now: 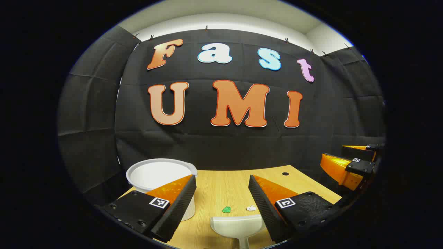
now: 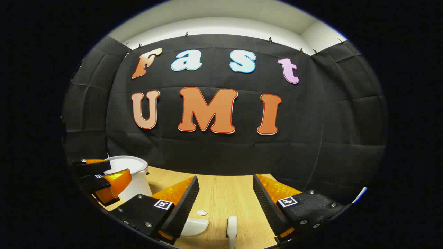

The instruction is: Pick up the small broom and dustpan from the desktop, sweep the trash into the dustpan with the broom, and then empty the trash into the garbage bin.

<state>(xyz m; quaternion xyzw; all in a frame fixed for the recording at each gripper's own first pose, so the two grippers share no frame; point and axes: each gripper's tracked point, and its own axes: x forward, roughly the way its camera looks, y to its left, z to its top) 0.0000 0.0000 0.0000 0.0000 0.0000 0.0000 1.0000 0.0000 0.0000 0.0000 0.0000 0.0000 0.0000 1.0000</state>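
At the bottom centre of the left gripper view the white dustpan point(image 1: 238, 226) lies flat on the tabletop point(image 1: 221, 186), its handle running down out of the frame between the fingers of my left tool point(image 1: 222, 199), which stand wide apart and hold nothing. In the right gripper view the small broom point(image 2: 232, 226) lies at the bottom centre in the same way, between the spread fingers of my right tool point(image 2: 225, 200), also empty; the dustpan's edge shows just left of it.

Just beyond the dustpan's mouth sit a green scrap point(image 1: 226, 209) and a white scrap point(image 1: 251, 208), near each other on the wood. Farther back, at the lower left of the left gripper view, stands the white garbage bin point(image 1: 159, 174), upright and open, partly behind my left finger.

I judge that the first step is in hand: neither item has been lifted yet. Next, each tool should come down over its own handle and close on it squarely, low enough not to skid off the flat plastic.
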